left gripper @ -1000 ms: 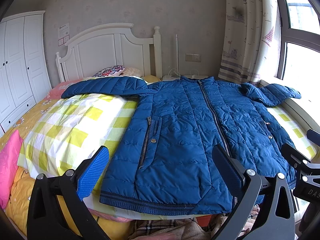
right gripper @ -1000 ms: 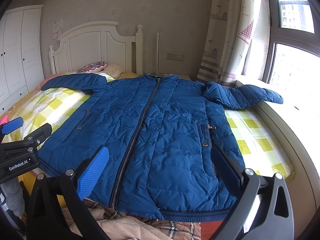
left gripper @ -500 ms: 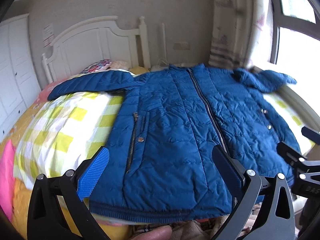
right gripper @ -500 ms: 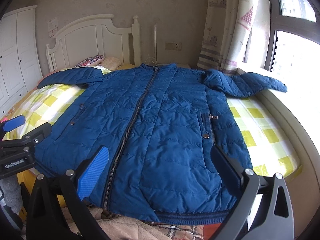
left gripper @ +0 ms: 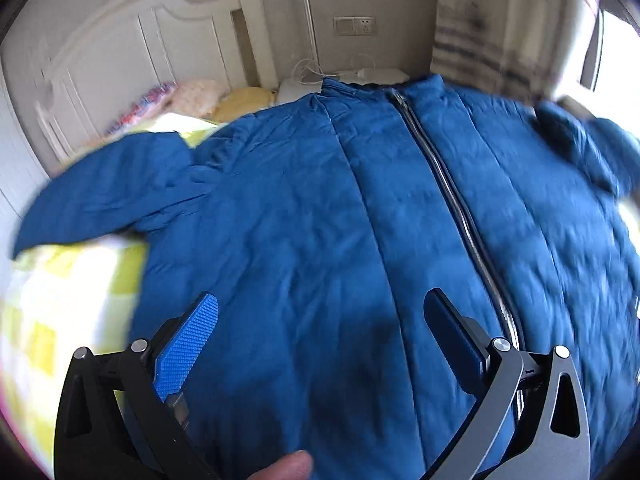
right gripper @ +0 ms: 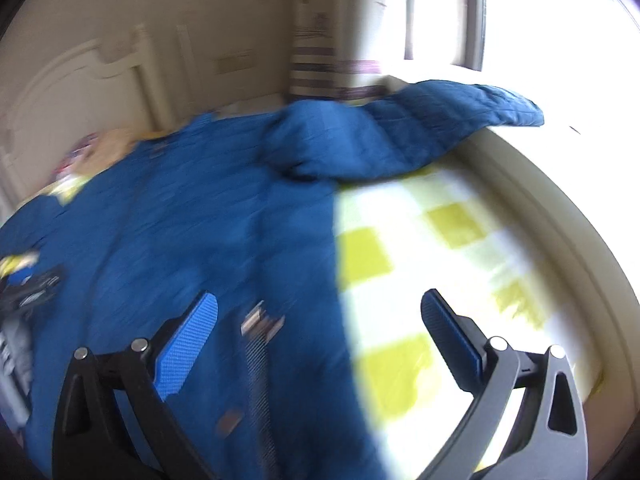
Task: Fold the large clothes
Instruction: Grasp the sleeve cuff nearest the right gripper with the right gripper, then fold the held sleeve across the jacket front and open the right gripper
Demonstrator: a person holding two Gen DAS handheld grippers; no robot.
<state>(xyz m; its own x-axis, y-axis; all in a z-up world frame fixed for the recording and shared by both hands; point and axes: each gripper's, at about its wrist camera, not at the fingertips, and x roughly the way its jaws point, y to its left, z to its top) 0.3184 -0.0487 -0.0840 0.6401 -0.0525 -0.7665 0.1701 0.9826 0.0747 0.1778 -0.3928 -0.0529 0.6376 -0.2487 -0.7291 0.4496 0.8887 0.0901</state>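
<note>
A large blue quilted jacket (left gripper: 340, 220) lies front up on the bed, zipped, with both sleeves spread out. My left gripper (left gripper: 320, 336) is open and empty, low over the jacket's left front panel, left of the zipper (left gripper: 452, 200). The left sleeve (left gripper: 108, 188) reaches out to the left. My right gripper (right gripper: 320, 332) is open and empty above the jacket's (right gripper: 180, 220) right side edge, by the pocket zipper (right gripper: 258, 356). The right sleeve (right gripper: 420, 132) stretches toward the window. Both views are blurred.
The bed has a yellow and white checked cover (right gripper: 432, 264). A white headboard (left gripper: 132, 52) and pillows (left gripper: 188, 96) stand at the far end. A curtain (left gripper: 488, 28) and a bright window (right gripper: 552, 20) are on the right. The left gripper shows at the right view's left edge (right gripper: 32, 284).
Both grippers have moved forward and down over the jacket, from the bed's foot toward its middle. The right gripper has swung to the right edge. Both stay open.
</note>
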